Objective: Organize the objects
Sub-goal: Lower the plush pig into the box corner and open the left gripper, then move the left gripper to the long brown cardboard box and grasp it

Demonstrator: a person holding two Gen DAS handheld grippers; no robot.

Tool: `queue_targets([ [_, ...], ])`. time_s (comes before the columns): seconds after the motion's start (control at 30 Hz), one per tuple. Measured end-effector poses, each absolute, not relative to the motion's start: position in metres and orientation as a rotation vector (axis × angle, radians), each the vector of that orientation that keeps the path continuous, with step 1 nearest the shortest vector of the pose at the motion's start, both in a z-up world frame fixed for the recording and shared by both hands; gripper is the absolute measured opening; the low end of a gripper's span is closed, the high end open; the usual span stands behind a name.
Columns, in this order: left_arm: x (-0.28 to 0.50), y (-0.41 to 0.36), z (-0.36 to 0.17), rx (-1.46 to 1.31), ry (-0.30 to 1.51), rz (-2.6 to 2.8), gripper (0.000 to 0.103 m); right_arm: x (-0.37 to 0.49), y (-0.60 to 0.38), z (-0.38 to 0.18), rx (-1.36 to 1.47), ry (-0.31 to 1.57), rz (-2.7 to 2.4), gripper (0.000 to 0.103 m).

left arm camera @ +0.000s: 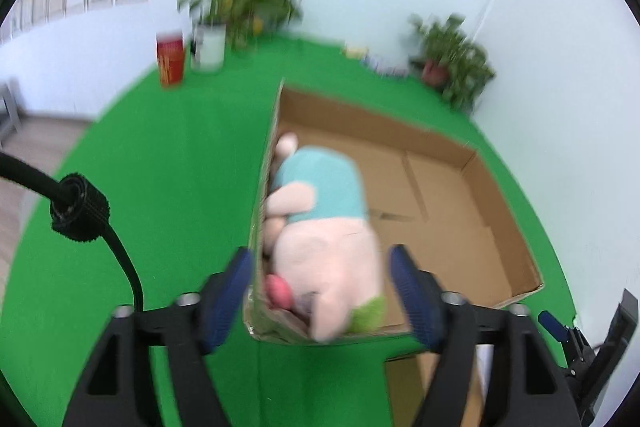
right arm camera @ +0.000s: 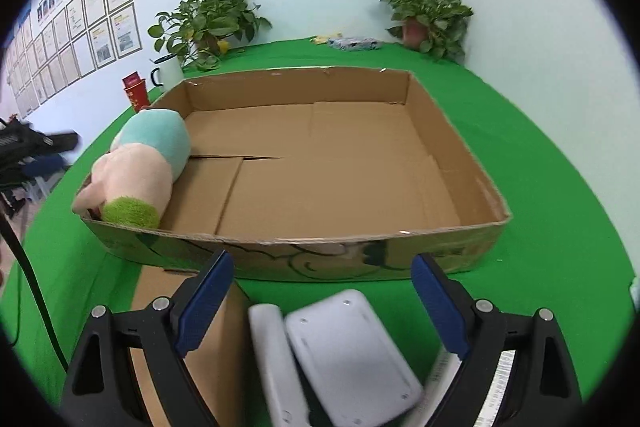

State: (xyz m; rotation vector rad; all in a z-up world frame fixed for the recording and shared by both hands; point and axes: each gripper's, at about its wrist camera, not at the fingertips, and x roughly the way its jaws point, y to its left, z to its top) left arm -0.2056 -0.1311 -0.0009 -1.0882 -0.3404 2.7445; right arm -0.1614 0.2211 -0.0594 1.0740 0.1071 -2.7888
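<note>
Green cloth (left arm camera: 160, 167) covers the table in the left wrist view, where the left gripper (left arm camera: 320, 291) hangs with fingers wide, gripping nothing, over a plush toy (left arm camera: 324, 227) lying against the left wall of the cardboard box (left arm camera: 460, 195), likely just dropped there. From the right wrist view, the right gripper (right arm camera: 322, 307), fingers wide and empty, hovers over two white devices (right arm camera: 344, 351) outside the box's near wall, probably next to go in.
</note>
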Motion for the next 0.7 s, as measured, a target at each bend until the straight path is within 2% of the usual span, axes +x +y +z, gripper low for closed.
queue_targets([
  [0.07, -0.171, -0.108, 0.012, -0.934, -0.257, 2.809, 0.094, -0.155, 0.23, -0.059, 1.072, 0.117, -2.807, 0.092],
  [0.1, -0.156, -0.095, 0.015, -0.878, -0.21, 2.831, 0.101, -0.153, 0.233, -0.059, 1.073, 0.125, -2.813, 0.094],
  [0.13, -0.143, -0.082, 0.016, -0.836, -0.178, 2.844, 0.103, -0.149, 0.238, -0.059, 1.067, 0.129, -2.821, 0.1],
  [0.17, -0.131, -0.07, 0.015, -0.804, -0.168, 2.839, 0.102, -0.147, 0.241, -0.058, 1.056, 0.133, -2.828, 0.102],
  [0.27, -0.11, -0.047, 0.012, -0.792, -0.197, 2.801, 0.102, -0.14, 0.249, -0.055, 1.037, 0.179, -2.864, 0.102],
  [0.43, -0.084, -0.021, 0.006, -0.768, -0.144, 2.848, 0.102, -0.127, 0.264, -0.055, 1.024, 0.188, -2.868, 0.102],
  [0.7, -0.084, -0.019, -0.014, -0.933, -0.138, 2.806, 0.099, -0.108, 0.275, -0.056, 0.997, 0.214, -2.877, 0.102],
])
